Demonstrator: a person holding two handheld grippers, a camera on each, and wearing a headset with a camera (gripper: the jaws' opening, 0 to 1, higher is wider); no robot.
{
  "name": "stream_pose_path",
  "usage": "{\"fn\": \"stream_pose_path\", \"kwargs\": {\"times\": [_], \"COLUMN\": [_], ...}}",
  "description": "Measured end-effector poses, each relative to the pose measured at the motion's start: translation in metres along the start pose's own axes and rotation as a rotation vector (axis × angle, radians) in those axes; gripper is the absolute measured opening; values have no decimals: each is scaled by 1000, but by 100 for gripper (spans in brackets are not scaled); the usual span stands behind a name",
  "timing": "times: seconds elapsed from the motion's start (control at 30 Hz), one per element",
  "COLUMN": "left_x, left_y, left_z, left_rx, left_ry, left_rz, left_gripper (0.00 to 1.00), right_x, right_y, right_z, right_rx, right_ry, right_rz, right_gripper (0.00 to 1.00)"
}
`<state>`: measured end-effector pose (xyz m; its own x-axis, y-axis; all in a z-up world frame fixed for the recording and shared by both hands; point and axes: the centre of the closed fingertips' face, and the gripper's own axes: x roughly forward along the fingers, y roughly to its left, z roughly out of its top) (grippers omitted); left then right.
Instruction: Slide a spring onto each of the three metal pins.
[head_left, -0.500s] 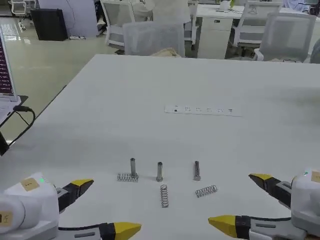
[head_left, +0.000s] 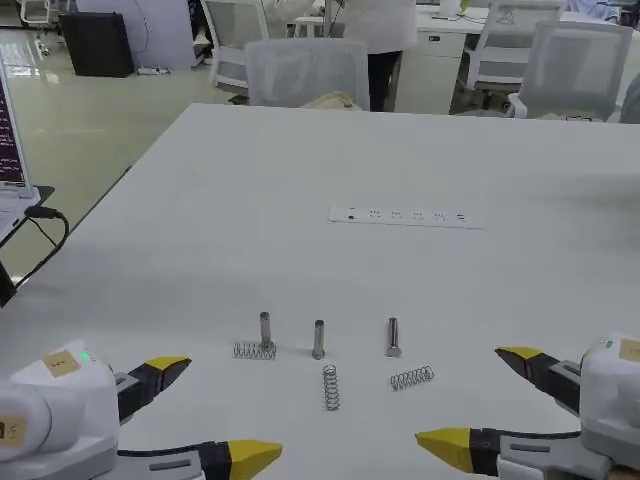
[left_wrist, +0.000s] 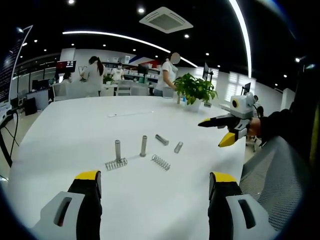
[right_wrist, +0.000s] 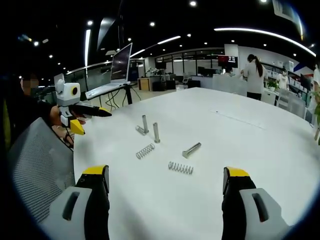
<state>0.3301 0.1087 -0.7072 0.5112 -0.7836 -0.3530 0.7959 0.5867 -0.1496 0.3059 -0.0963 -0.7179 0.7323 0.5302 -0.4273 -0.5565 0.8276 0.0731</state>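
Two metal pins (head_left: 265, 329) (head_left: 318, 339) stand upright on the white table (head_left: 400, 150). The third pin (head_left: 392, 338) looks laid on its side in the gripper views (right_wrist: 191, 149). Three springs lie loose: one (head_left: 254, 350) against the left pin's foot, one (head_left: 330, 387) in front of the middle pin, one (head_left: 412, 377) by the right pin. My left gripper (head_left: 213, 410) is open at the near left, short of the springs. My right gripper (head_left: 478, 397) is open at the near right. Neither holds anything (left_wrist: 155, 177) (right_wrist: 165, 172).
A white power strip (head_left: 405, 218) lies flat further back on the table. Grey office chairs (head_left: 305, 72) stand along the far edge, with a person behind them. A laptop and a cable (head_left: 40, 225) sit off the left edge.
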Motion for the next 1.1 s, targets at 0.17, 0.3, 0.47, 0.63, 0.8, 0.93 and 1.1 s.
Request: {"fn": "stream_pose_path", "kwargs": {"times": [0.17,0.3,0.47,0.63,0.8,0.93,1.1], "left_x": [0,0,0,0,0,0,0], "left_y": [0,0,-1,0,0,0,0], "left_z": [0,0,0,0,0,1,2], "left_rx": [-1,1,1,2,-2,-4,-3], "left_ry": [1,1,4,2,0,-3,-9], "left_rz": [0,0,-2,-1,-2,-3,-3], "left_gripper": [86,86,85,85,85,84,84], "right_x": [0,1,0,1,0,0,0], "right_y": [0,1,2,2,1,0,-2], "right_z": [0,-1,-1,-2,-3,-4,-4], "right_rx": [1,2,4,3,6,8,7], "right_ry": [2,5,7,12,14,17,19], "right_rz": [2,4,5,6,0,-2,-6], "right_gripper": [94,93,93,93,93,92,92]}}
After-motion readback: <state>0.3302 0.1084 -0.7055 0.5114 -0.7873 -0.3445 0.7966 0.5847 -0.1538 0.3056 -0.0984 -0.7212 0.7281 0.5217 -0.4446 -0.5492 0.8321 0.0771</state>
